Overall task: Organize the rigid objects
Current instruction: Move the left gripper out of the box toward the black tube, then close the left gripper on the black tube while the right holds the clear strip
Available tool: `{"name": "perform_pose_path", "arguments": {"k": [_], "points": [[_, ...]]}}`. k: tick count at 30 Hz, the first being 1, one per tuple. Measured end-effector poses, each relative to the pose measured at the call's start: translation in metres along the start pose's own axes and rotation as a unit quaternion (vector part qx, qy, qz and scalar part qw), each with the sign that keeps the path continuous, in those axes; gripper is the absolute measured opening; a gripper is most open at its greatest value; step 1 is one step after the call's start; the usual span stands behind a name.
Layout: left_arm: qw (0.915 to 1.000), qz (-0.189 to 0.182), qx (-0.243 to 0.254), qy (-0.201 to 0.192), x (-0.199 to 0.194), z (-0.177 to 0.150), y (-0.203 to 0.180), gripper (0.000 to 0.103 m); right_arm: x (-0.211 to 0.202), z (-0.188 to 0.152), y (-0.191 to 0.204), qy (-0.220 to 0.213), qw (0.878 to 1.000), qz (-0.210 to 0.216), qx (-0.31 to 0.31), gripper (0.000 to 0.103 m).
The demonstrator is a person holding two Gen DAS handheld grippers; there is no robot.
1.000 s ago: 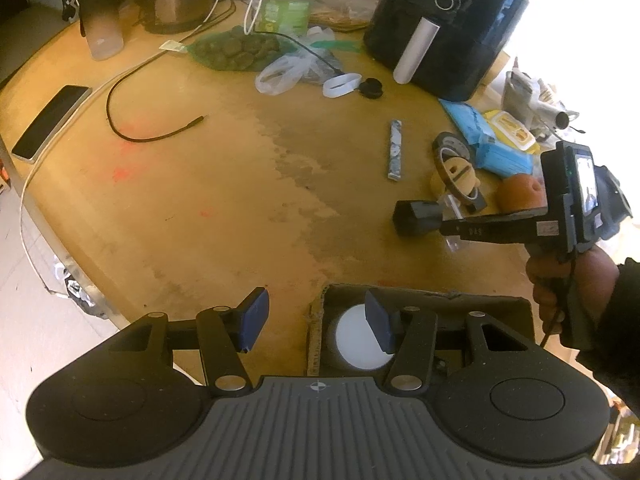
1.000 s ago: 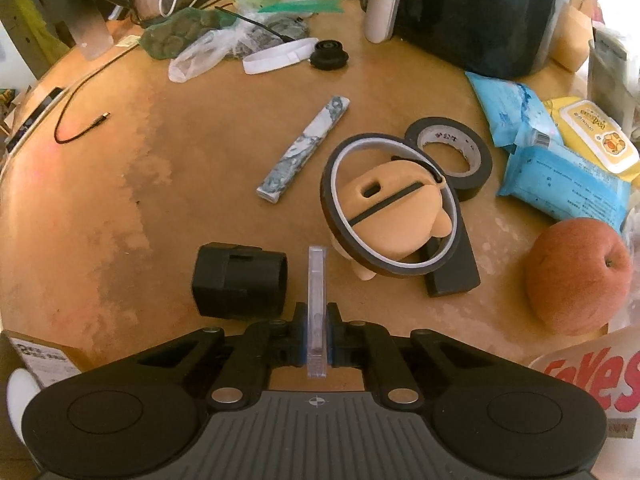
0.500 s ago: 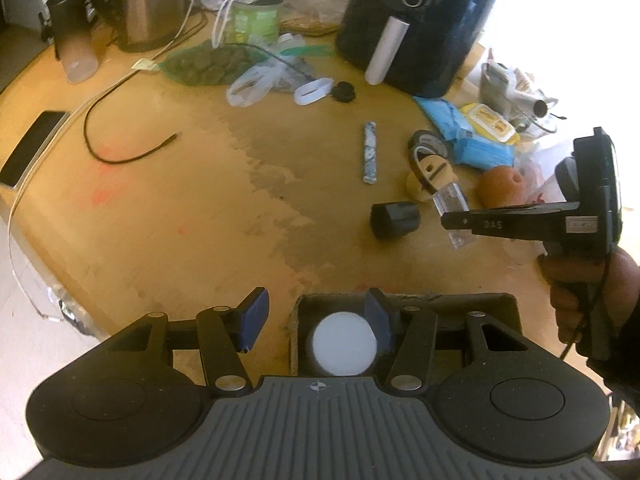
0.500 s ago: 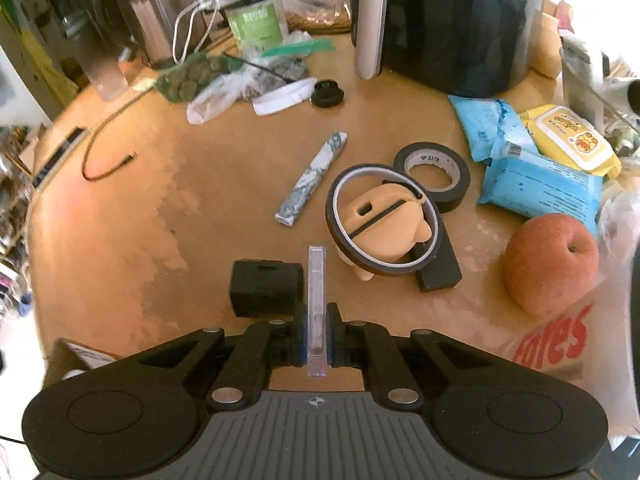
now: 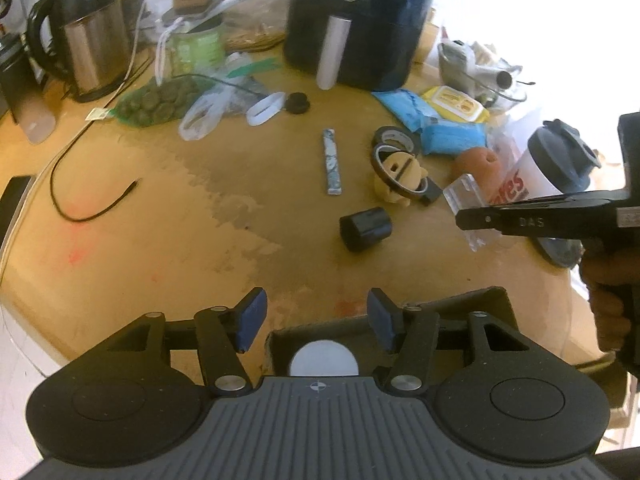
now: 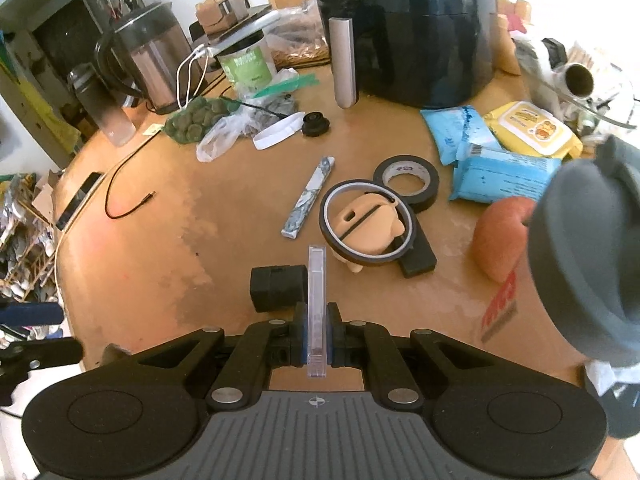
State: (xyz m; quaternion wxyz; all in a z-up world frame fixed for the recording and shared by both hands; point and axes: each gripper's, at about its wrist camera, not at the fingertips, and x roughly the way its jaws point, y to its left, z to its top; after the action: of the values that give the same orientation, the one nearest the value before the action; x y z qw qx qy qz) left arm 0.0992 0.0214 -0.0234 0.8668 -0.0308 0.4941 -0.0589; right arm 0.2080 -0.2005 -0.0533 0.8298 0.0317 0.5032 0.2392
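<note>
My right gripper [image 6: 317, 332] is shut on a clear plastic case [image 6: 317, 304], held on edge above the table. In the left wrist view the case [image 5: 466, 196] shows at the tip of the right gripper [image 5: 464, 218] on the right. My left gripper [image 5: 316, 316] is open and empty above a cardboard box [image 5: 492, 300] that holds a white round lid [image 5: 324, 360]. On the table lie a black cylinder [image 6: 278, 288], a marbled bar [image 6: 310, 196], a tan figure inside a thin ring [image 6: 366, 224], and a black tape roll [image 6: 406, 178].
A black air fryer [image 6: 404, 28] stands at the back, a kettle [image 6: 150, 68] and a green tub [image 6: 248, 66] at the back left. Blue and yellow wipe packs [image 6: 500, 148], an apple [image 6: 500, 236] and a lidded cup [image 6: 580, 260] crowd the right. A black cable [image 5: 92, 204] lies left.
My right gripper has lifted and pulled back with the clear case in it. My left gripper has also pulled back and up above the box, still open.
</note>
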Motion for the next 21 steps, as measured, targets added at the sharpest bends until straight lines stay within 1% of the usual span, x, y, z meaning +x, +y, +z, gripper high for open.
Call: {"name": "perform_pose_path", "arguments": {"k": [1, 2, 7, 15, 18, 21], "points": [[1.0000, 0.000, 0.005, -0.001, 0.001, 0.001, -0.001, 0.069, -0.003, -0.002, -0.001, -0.002, 1.000, 0.000, 0.003, 0.011], [0.9999, 0.001, 0.011, -0.005, 0.001, 0.002, -0.003, 0.070, -0.006, -0.004, -0.002, -0.004, 1.000, 0.000, 0.006, 0.011], [0.9990, 0.000, 0.044, -0.008, 0.006, 0.008, -0.011, 0.071, -0.019, -0.011, -0.008, -0.010, 1.000, -0.005, 0.029, 0.011], [0.9965, -0.005, 0.083, -0.008, 0.018, 0.021, -0.016, 0.071, -0.037, -0.026, -0.018, -0.019, 0.997, -0.011, 0.068, 0.011], [0.9947, -0.008, 0.102, -0.005, 0.024, 0.025, -0.018, 0.071, -0.044, -0.032, -0.020, -0.021, 0.997, -0.013, 0.080, 0.011], [0.9917, -0.003, 0.128, 0.002, 0.035, 0.029, -0.022, 0.071, -0.048, -0.037, -0.022, -0.023, 0.995, -0.015, 0.091, 0.011]]}}
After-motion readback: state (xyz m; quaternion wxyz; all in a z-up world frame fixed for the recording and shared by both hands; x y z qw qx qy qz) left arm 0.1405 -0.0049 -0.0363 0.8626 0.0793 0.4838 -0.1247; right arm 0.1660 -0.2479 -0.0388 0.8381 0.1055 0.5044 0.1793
